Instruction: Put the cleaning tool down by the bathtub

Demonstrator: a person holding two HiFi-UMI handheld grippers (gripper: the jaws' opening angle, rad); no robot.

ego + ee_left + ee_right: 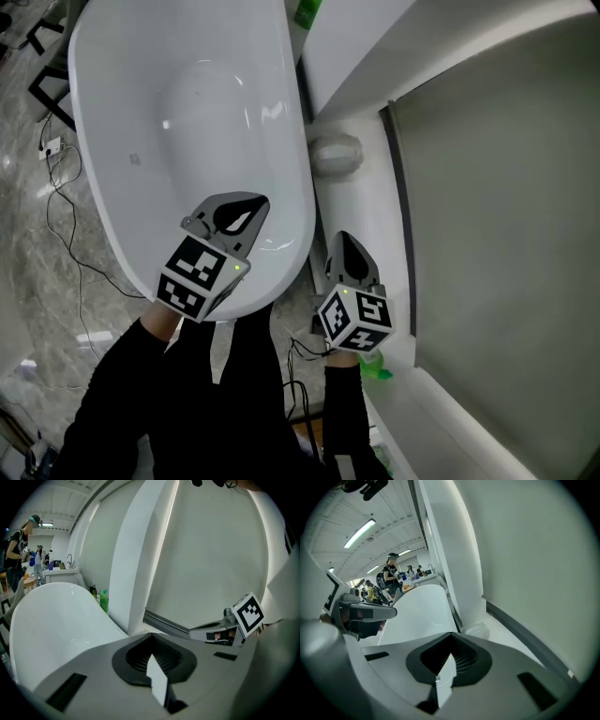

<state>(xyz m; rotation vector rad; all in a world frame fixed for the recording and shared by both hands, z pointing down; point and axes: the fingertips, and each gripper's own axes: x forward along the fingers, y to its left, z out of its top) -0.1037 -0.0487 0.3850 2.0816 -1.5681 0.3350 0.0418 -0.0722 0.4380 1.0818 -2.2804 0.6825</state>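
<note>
The white bathtub fills the upper left of the head view. My left gripper hovers over its near end, shut with nothing in it. My right gripper hangs over the white ledge to the tub's right, also shut and empty. A pale rounded object, possibly the cleaning tool, lies on that ledge beyond the right gripper, and in the right gripper view it sits just past the closed jaws. The left gripper view shows its own jaws closed, the tub and the right gripper.
A green bottle stands on the ledge at the tub's far end. A grey panel rises along the right. Cables trail over the marble floor at the left. Something green lies under the right gripper. People stand far off.
</note>
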